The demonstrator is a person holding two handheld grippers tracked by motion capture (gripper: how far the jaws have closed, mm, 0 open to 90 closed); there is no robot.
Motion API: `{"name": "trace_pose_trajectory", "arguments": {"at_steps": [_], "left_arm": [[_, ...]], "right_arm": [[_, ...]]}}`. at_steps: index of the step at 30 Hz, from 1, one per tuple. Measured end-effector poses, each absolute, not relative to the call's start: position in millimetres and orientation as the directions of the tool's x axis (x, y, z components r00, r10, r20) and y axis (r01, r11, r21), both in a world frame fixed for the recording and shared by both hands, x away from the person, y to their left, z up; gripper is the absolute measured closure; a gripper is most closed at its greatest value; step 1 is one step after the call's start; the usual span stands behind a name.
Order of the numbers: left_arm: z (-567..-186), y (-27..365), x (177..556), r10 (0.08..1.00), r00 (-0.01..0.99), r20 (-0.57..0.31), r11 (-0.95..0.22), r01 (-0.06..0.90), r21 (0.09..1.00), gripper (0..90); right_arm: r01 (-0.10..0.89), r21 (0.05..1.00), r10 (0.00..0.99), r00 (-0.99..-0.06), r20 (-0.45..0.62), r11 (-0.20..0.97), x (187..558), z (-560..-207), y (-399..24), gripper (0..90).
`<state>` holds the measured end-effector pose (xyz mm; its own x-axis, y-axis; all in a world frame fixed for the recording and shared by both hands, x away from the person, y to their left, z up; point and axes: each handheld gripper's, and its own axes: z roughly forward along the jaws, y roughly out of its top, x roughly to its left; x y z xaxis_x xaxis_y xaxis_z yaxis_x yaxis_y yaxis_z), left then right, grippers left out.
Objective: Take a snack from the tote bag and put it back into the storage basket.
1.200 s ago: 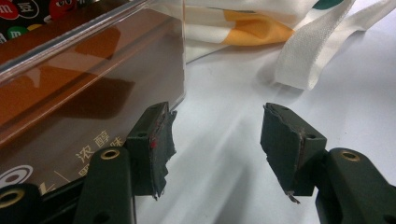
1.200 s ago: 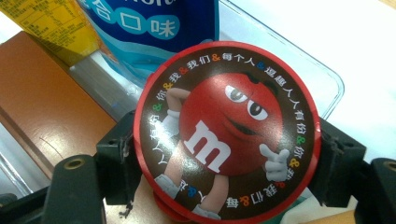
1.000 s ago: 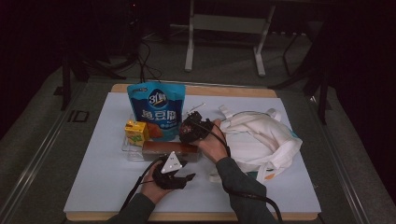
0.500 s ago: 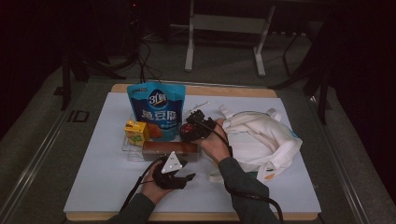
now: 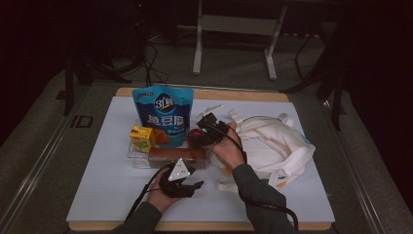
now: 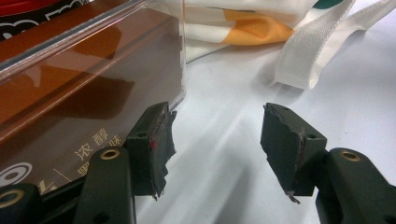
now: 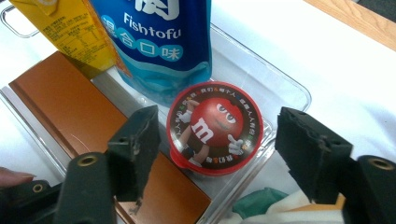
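A clear plastic tray (image 5: 134, 157) holds a blue Fishtofu bag (image 5: 164, 113), a yellow juice carton (image 5: 141, 138), a long brown box (image 5: 176, 156) and a red M&M's tub (image 5: 193, 136). My right gripper (image 5: 202, 130) hangs just above the tub, open. In the right gripper view its jaws straddle the tub (image 7: 214, 128) without touching it, with the bag (image 7: 159, 42), carton (image 7: 70, 32) and brown box (image 7: 65, 109) behind. My left gripper (image 5: 195, 178) lies low on the table in front of the tray, open. Its left jaw is near the brown box (image 6: 79, 88).
A white cloth bag (image 5: 272, 141) with straps lies right of the tray, and one strap (image 6: 322, 51) lies ahead of the left gripper. A white sheet (image 5: 102, 190) covers the wooden table. Dark floor and stand legs lie beyond the far edge.
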<state>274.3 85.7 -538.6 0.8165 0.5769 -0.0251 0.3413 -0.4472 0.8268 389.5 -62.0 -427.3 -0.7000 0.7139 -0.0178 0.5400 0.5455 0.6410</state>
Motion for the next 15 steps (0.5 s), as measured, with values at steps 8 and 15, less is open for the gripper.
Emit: {"name": "trace_pose_trajectory", "arguments": {"at_steps": [8, 15], "left_arm": [[-539, 86, 274, 0.577, 0.816, -0.025, -0.447, 0.341, 0.827, 43.1], [-539, 86, 274, 0.577, 0.816, -0.025, -0.447, 0.341, 0.827, 43.1]], "right_arm": [[0.541, 0.643, 0.713, -0.701, -0.013, 0.543, 388, -426, -68, 33.8], [0.533, 0.639, 0.708, -0.706, -0.025, 0.554, 385, -422, -73, 34.0]]}}
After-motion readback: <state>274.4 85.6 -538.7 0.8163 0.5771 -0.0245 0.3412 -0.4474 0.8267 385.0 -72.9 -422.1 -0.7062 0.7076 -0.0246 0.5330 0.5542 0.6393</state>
